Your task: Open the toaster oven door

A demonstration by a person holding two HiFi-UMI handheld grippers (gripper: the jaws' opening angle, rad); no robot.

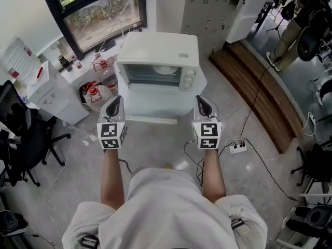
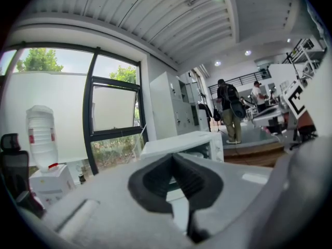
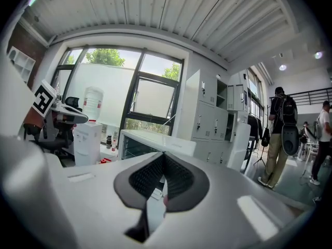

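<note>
Holding both arms out in front, the person keeps the left gripper [image 1: 115, 107] and the right gripper [image 1: 203, 107] level with each other, just short of the toaster oven [image 1: 158, 48]. Each gripper view shows its black pads pressed together at the tips with nothing between them, so both are closed and empty. The left one sits off the oven's near left corner, the right one off its near right corner. Between them the oven's door [image 1: 155, 104] lies folded down flat toward the person, its handle [image 1: 153, 120] at the near edge, neither gripper touching it. The oven's inside is open to view, with a pale dish [image 1: 165, 69] on the rack and knobs [image 1: 189, 79] at the right of the opening. On the floor right of the oven lies a power strip [image 1: 237, 148]. Left of the oven stands a water dispenser [image 1: 52, 95]. Behind the oven is a window [image 1: 98, 9], with grey lockers [image 1: 207, 4] behind and to its right.
</note>
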